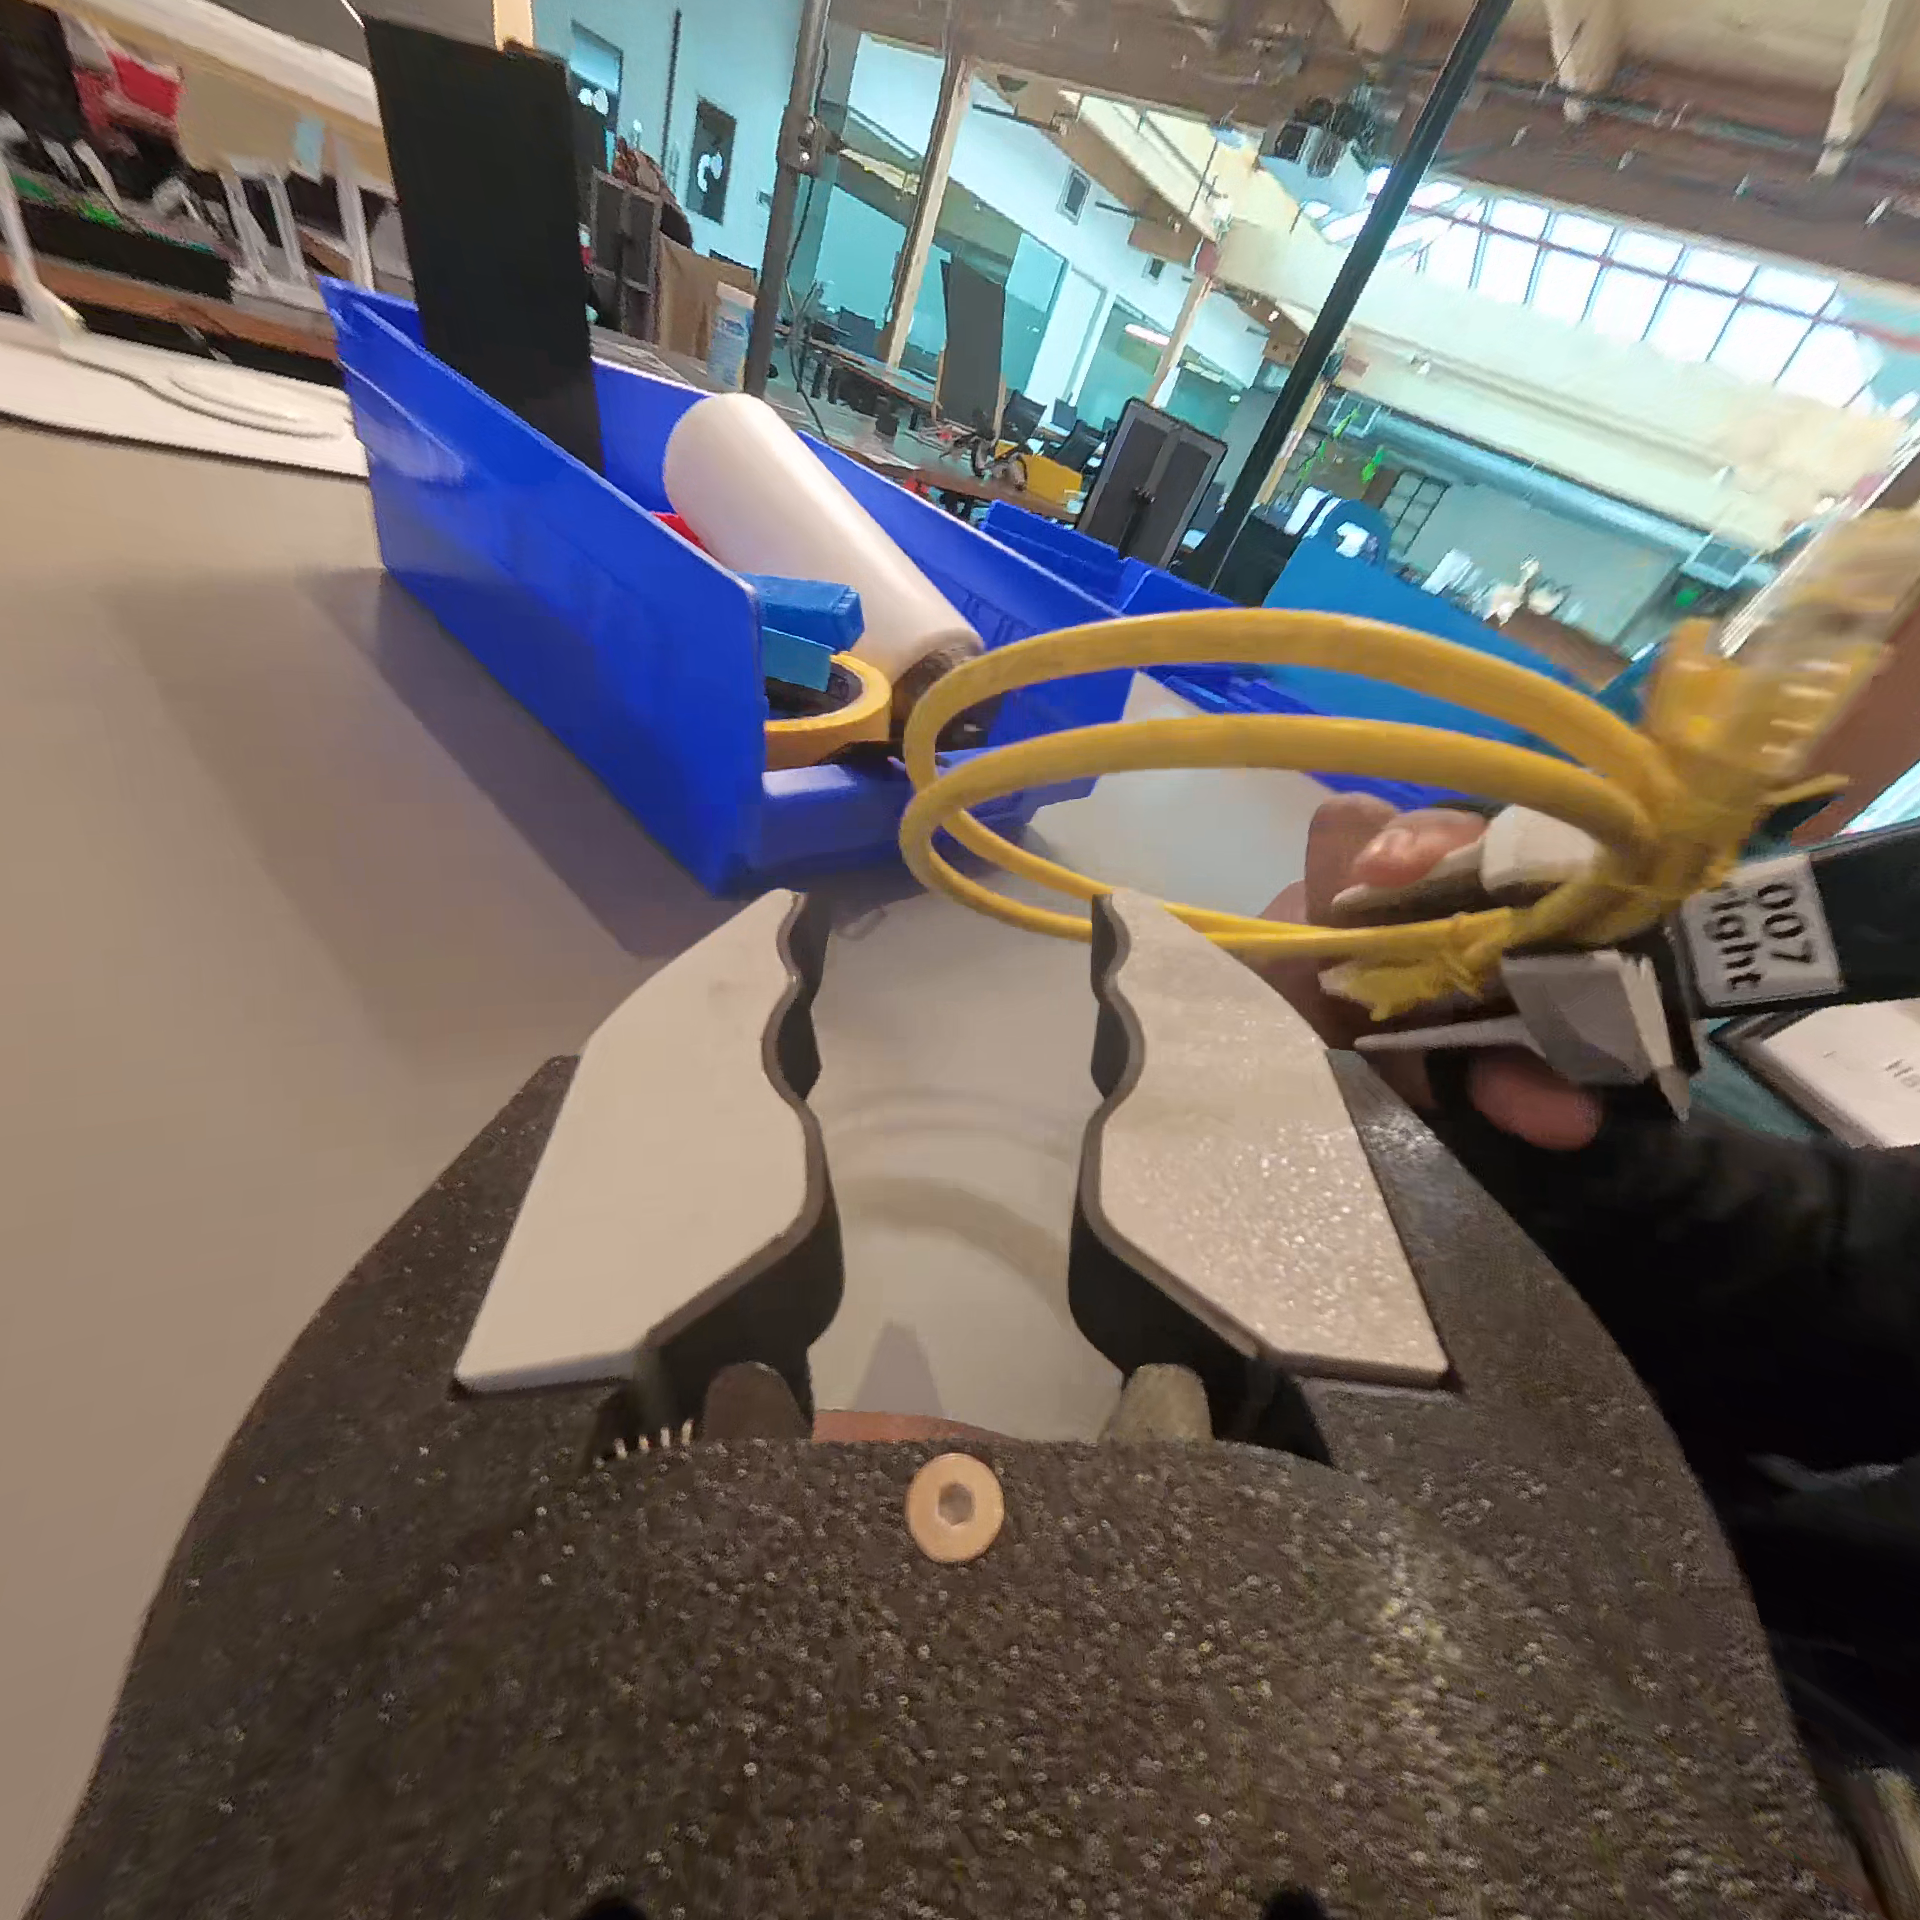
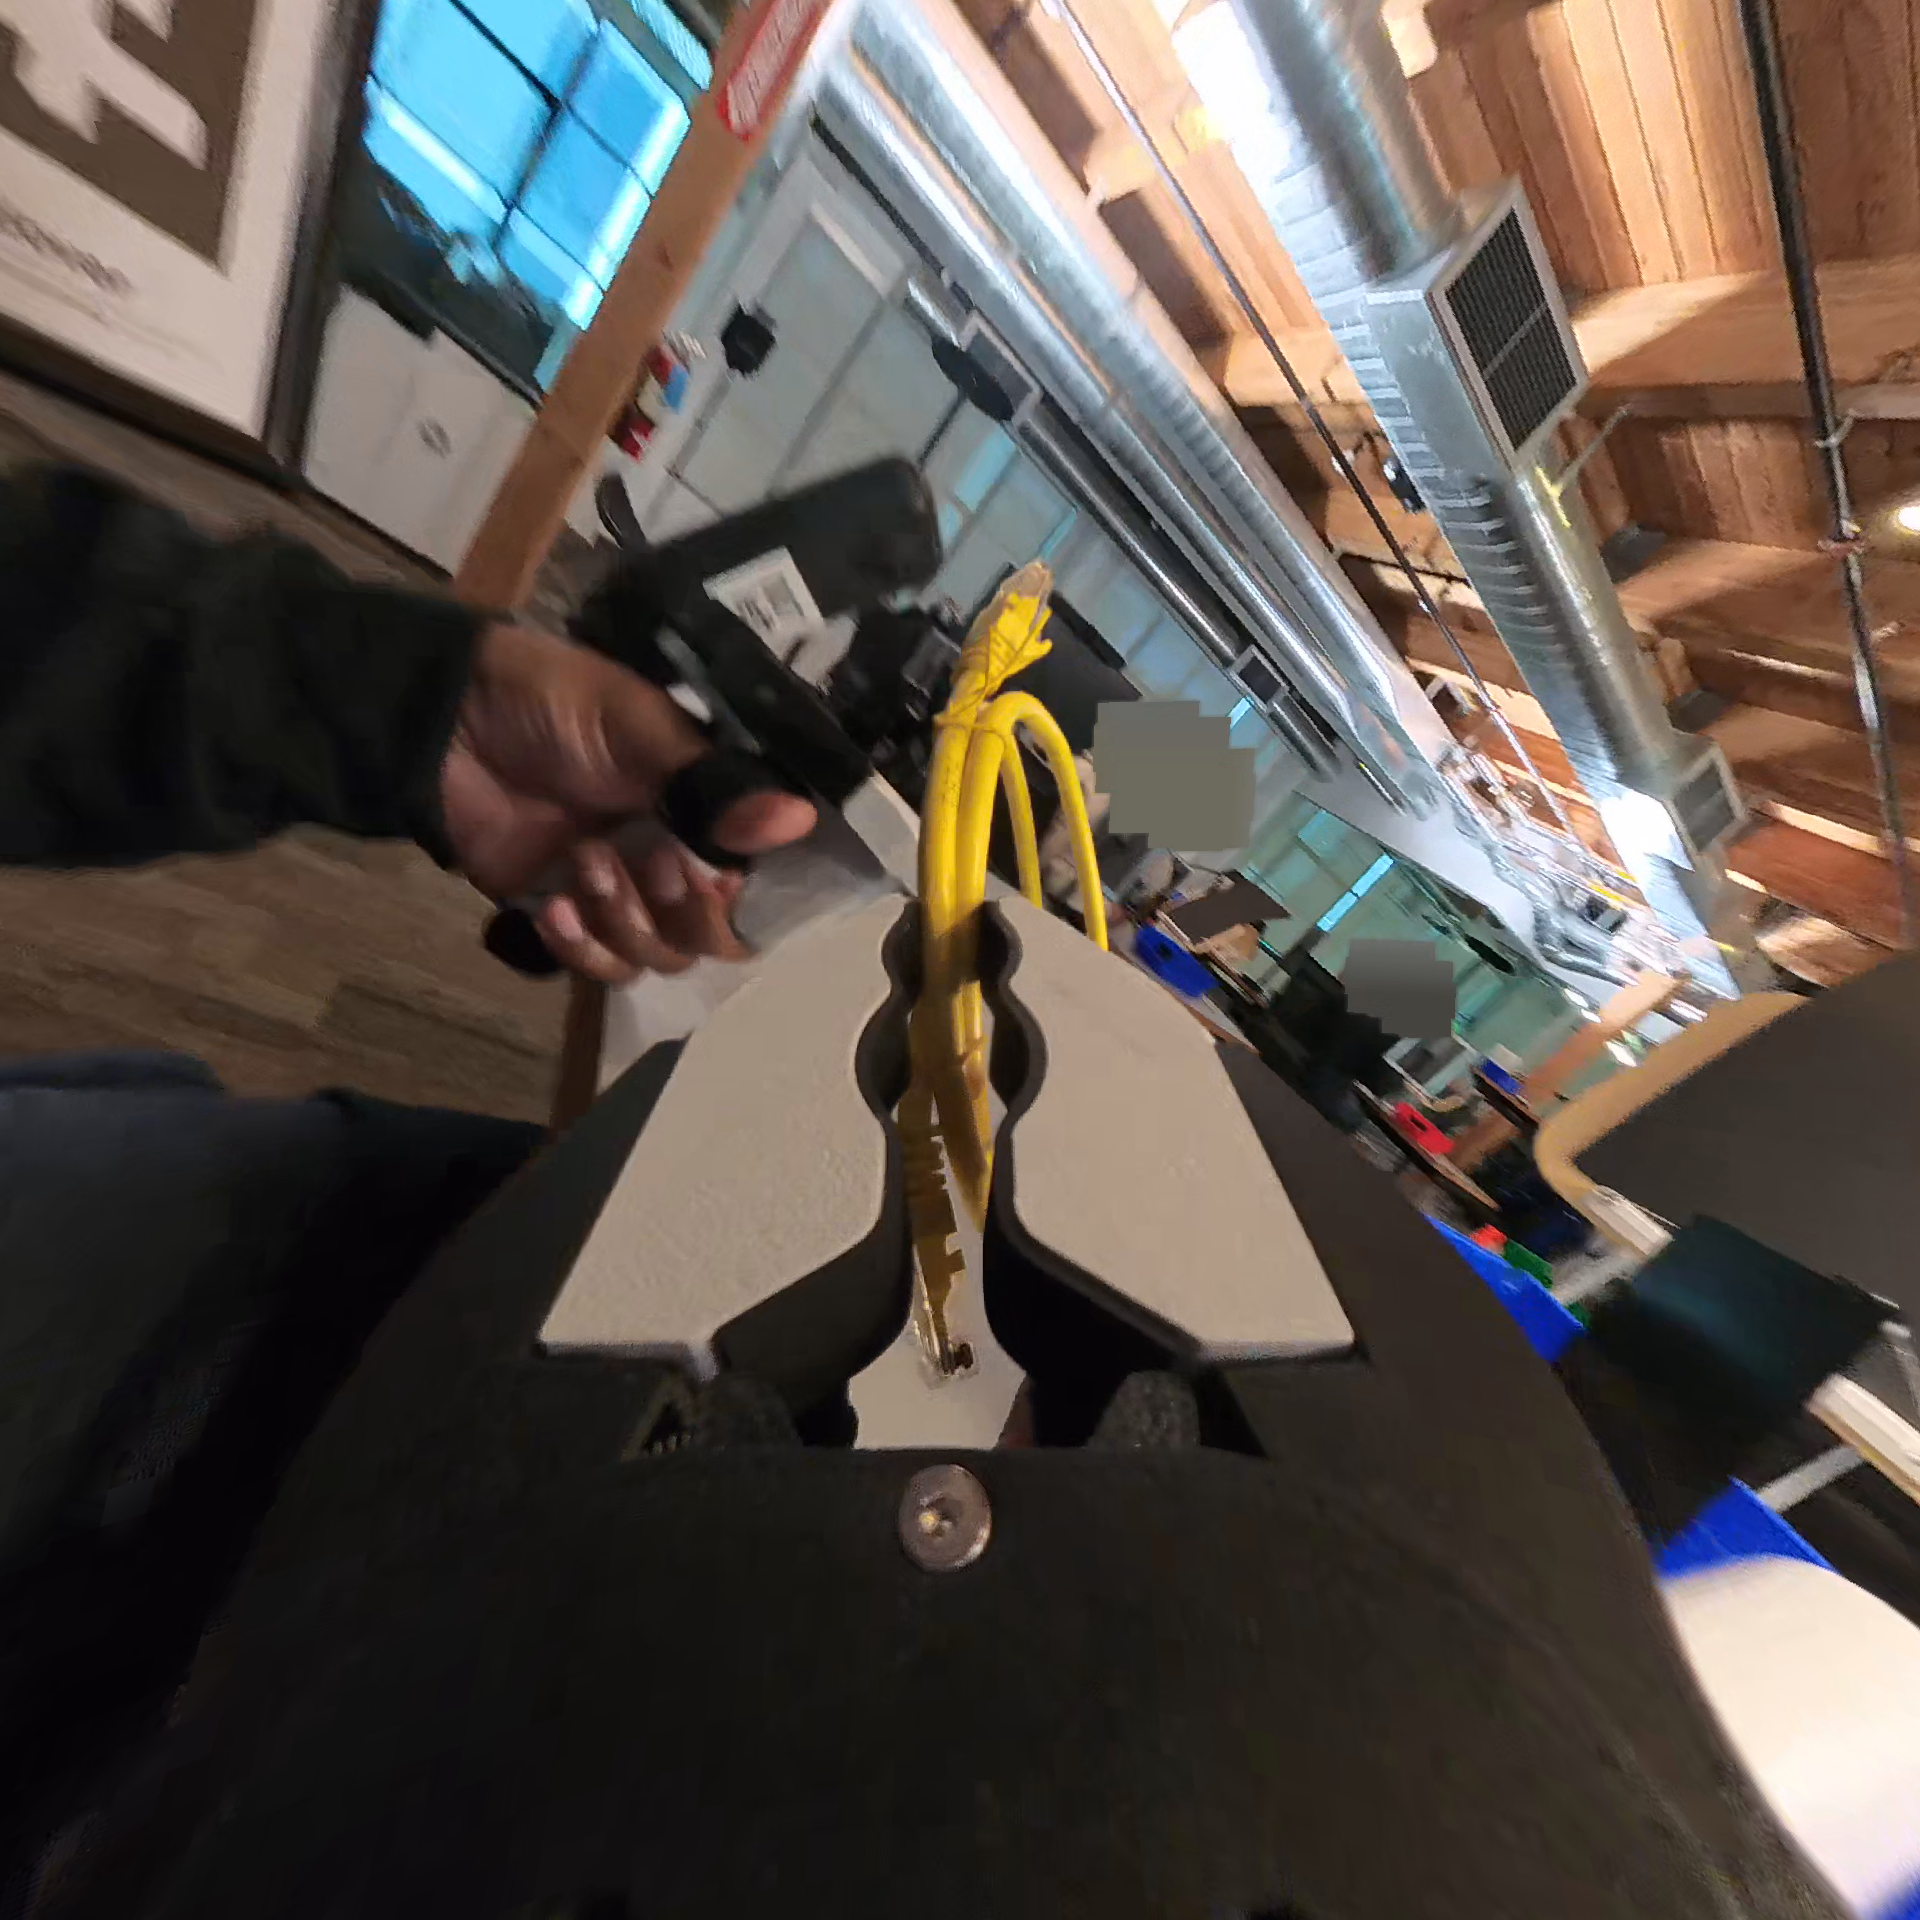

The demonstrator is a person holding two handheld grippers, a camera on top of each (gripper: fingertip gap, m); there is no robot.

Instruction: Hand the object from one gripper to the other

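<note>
The coiled yellow cable (image 2: 961, 831) is hanging in the air above the tabletop (image 1: 208, 831), clenched in the right gripper (image 2: 951, 925). The left gripper (image 1: 951, 914) is waiting just beside its loops, jaws spread and empty. The handover seems about to begin; next, the left jaws would need to close around a loop.

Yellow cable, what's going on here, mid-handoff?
Yes, mid-handoff. The right tool is shut on a coiled yellow cable, tied in a bundle, and holds it up in the air. The left tool is open and empty, its fingers just below the cable's loops, not yet gripping. Behind them on the grey table sits a blue bin with a white roll and yellow tape.
</note>
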